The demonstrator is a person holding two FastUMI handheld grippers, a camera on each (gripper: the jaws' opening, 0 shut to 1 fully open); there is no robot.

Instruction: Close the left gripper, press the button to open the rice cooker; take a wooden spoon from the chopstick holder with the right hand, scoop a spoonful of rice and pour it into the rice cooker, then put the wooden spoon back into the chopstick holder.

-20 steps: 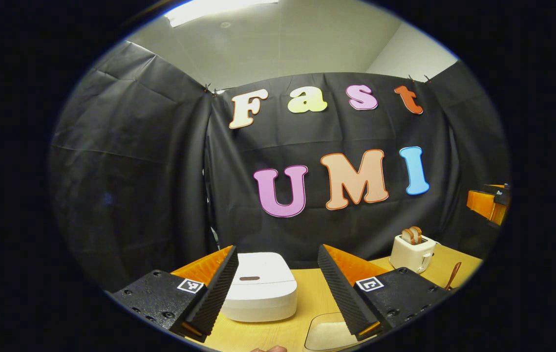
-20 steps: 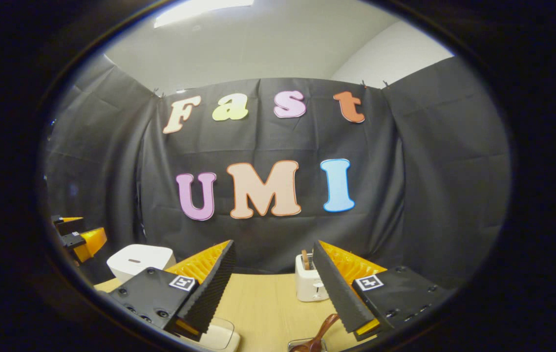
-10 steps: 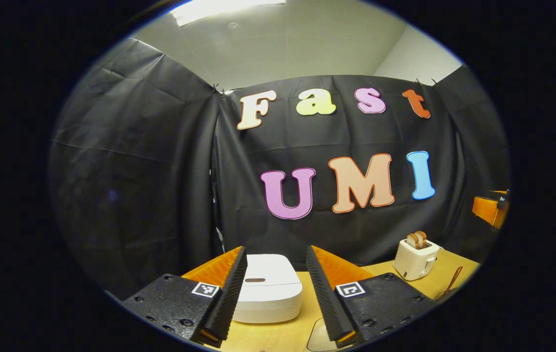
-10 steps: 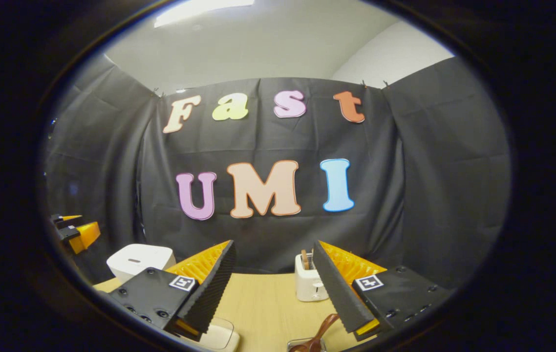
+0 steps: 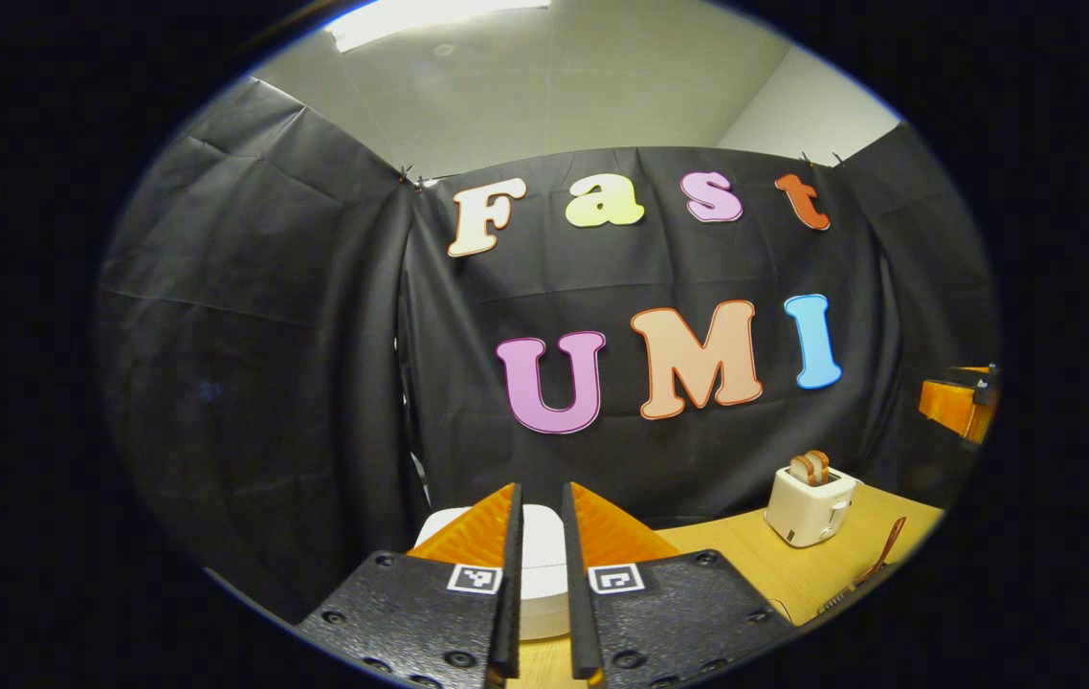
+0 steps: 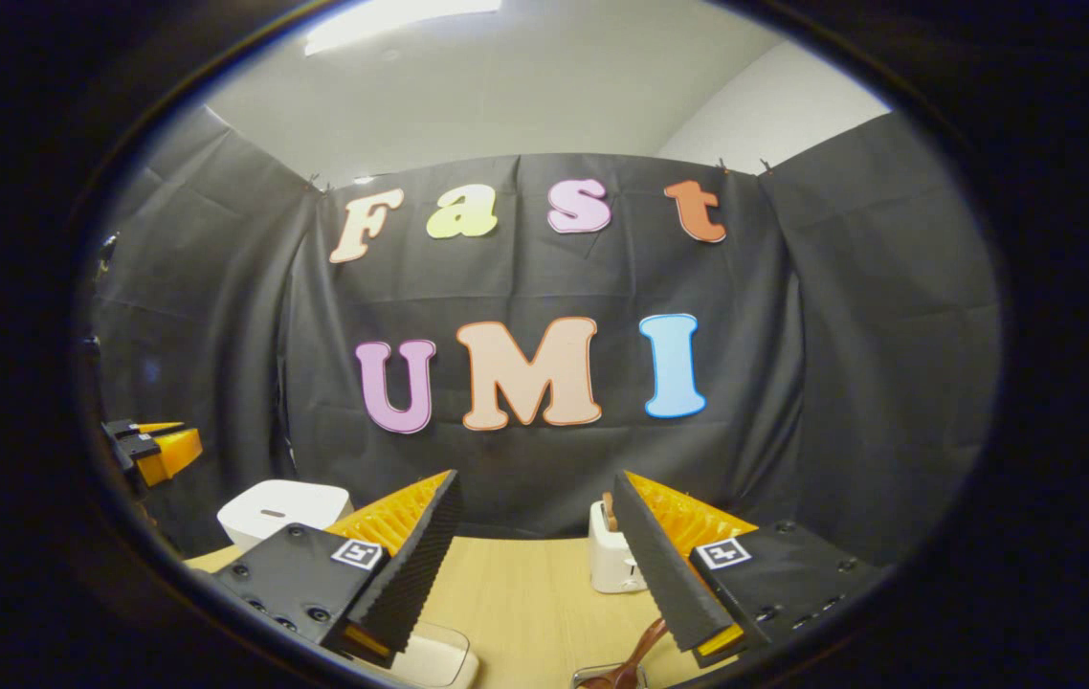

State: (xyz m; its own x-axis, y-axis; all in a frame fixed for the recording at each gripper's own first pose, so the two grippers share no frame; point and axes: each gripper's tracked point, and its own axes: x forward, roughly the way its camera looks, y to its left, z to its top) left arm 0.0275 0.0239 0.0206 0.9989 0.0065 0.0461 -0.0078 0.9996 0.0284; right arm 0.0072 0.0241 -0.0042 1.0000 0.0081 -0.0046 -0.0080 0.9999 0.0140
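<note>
Here, left gripper: fingers drawn nearly together, a thin slit between them, nothing caught in it. Held above the table, pointing level toward the back wall. The rice cooker sits straight ahead, beyond the tips and lower; its white lid shows through the slit and on either side of the fingers. Lid down. No contact between the fingers and the cooker that I can make out.

Right gripper: fingers spread wide, holding nothing, also raised over the table. Between the tips lies bare tabletop. Below and just inside its right finger, at the near edge of the table, the brown wooden spoon stands up out of the chopstick holder, of which a metal rim is all that can be seen. Spoon not touched by either finger.

In the right gripper view, the rice cooker sits toward the back left corner of the table, left of this gripper's left finger and well apart from it. Farther left, off the table's left edge, the other gripper's tips hang in the air above cooker height.

A pale container with a clear rim lies at the near edge under the right gripper's left finger; contents not readable.

White toaster with two slices of bread up, near the back edge on the right side.
</note>
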